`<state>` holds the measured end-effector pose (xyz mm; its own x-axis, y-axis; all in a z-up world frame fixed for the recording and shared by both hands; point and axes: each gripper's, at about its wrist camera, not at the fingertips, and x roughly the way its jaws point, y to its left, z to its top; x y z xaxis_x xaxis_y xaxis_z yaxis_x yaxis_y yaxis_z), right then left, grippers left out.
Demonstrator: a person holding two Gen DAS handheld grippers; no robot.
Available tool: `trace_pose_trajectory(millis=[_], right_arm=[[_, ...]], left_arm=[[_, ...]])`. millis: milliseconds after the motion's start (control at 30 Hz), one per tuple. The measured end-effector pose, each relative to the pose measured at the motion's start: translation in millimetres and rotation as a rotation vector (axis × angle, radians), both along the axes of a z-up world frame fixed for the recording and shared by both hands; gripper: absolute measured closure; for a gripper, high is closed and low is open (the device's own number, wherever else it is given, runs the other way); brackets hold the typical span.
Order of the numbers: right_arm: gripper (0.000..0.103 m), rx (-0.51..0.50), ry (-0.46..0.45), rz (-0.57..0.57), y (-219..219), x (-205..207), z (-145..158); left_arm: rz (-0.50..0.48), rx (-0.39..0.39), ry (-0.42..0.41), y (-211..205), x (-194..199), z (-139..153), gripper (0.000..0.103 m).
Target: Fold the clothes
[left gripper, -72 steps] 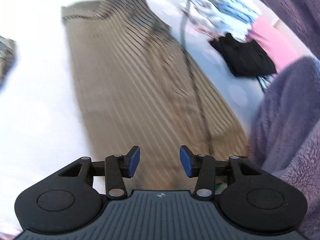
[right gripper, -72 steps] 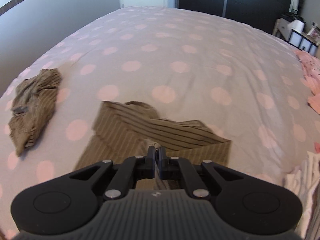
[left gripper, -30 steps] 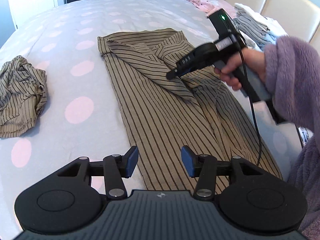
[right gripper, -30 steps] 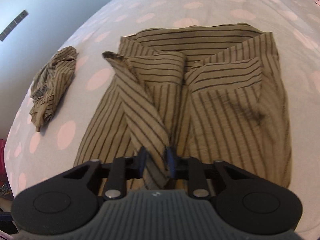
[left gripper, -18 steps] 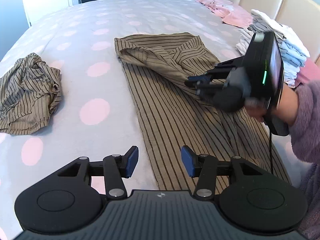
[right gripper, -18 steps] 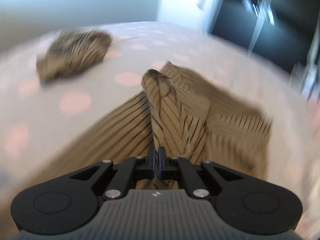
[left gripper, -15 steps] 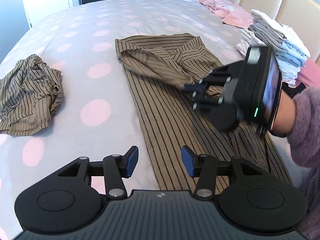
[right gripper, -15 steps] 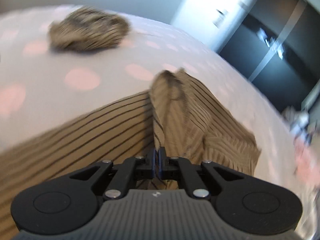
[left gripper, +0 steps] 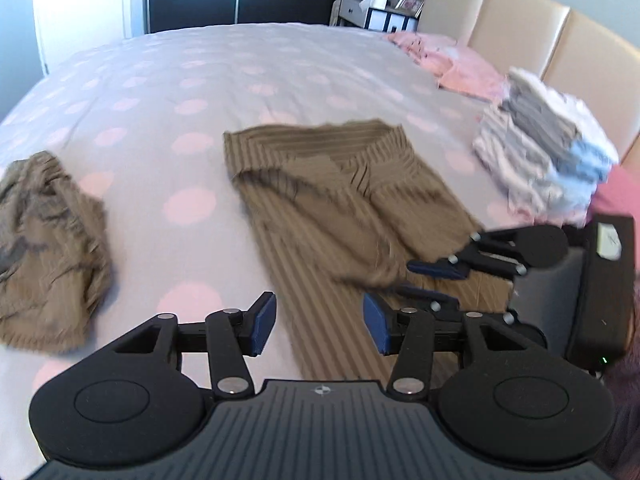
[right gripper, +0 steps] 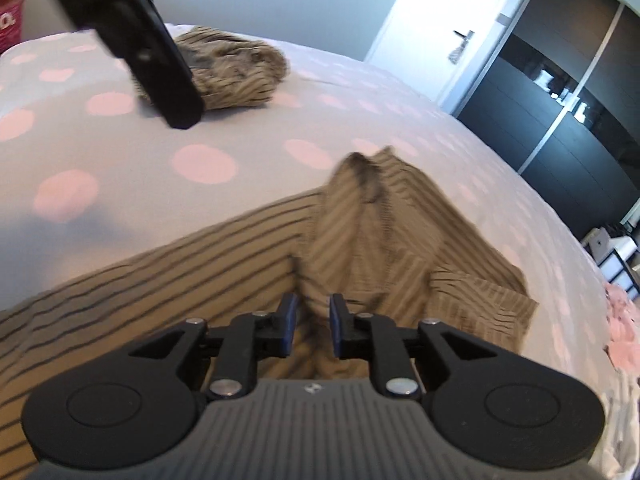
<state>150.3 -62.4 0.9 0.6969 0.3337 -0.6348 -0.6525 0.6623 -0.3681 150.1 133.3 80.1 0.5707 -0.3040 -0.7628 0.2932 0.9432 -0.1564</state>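
Both tongs — left [left gripper: 316,328], right [right gripper: 311,324] — parted, low over shirt [left gripper: 340,216]

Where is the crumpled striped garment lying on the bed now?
In the left wrist view, the crumpled striped garment lies at the left side of the bed, apart from the spread striped garment in the middle.

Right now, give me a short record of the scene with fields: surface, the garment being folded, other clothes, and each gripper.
surface: bed with a grey cover dotted pink
garment: striped brown shirt lying spread out, one sleeve folded across its middle
other clothes: crumpled striped garment to the shirt's left; folded stack at the right by the headboard
left gripper: open, empty, above the shirt's near end
right gripper: open, fingers either side of a ridge of shirt fabric, not pinching it
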Motion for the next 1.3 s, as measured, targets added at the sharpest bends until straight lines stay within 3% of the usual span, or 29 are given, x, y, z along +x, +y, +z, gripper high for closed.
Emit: trace_pose_trajectory(millis=[200, 467, 633, 767, 800, 833, 867, 967, 1100, 1233, 1300], right_arm=[[0.084, 0.038, 0.018, -0.114, -27, 42, 12], [0.079, 0.196, 0.15, -0.203, -40, 150, 17], [0.062, 0.312, 0.259, -0.27, -33, 211, 1], [0.061, 0.409, 0.366, -0.33, -28, 243, -21], [0.066, 0.424, 0.376, -0.336, -28, 246, -26], [0.09, 0.438, 0.386, -0.342, -29, 249, -30], [0.101, 0.449, 0.384, -0.349, -30, 250, -33], [0.1, 0.481, 0.34, -0.372, -40, 247, -30], [0.101, 0.473, 0.273, -0.418, -55, 243, -24], [0.1, 0.439, 0.286, -0.44, -61, 245, -31], [0.095, 0.413, 0.289, -0.442, -60, 245, -35]], left_arm=[[0.013, -0.105, -0.001, 2, 71, -17, 0.053], [0.07, -0.255, 0.052, 9, 154, -60, 0.053], [0.067, -0.267, 0.066, 16, 176, -85, 0.054], [0.045, -0.297, 0.059, 21, 185, -94, 0.059], [0.039, -0.304, 0.057, 22, 187, -97, 0.062], [0.034, -0.311, 0.055, 23, 189, -99, 0.069], [0.02, -0.292, 0.037, 22, 191, -98, 0.078], [-0.037, -0.263, -0.025, 19, 193, -96, 0.091], [-0.056, -0.271, -0.065, 18, 199, -98, 0.092], [-0.027, -0.225, -0.049, 18, 208, -105, 0.092], [-0.011, -0.242, -0.041, 26, 208, -107, 0.084]])
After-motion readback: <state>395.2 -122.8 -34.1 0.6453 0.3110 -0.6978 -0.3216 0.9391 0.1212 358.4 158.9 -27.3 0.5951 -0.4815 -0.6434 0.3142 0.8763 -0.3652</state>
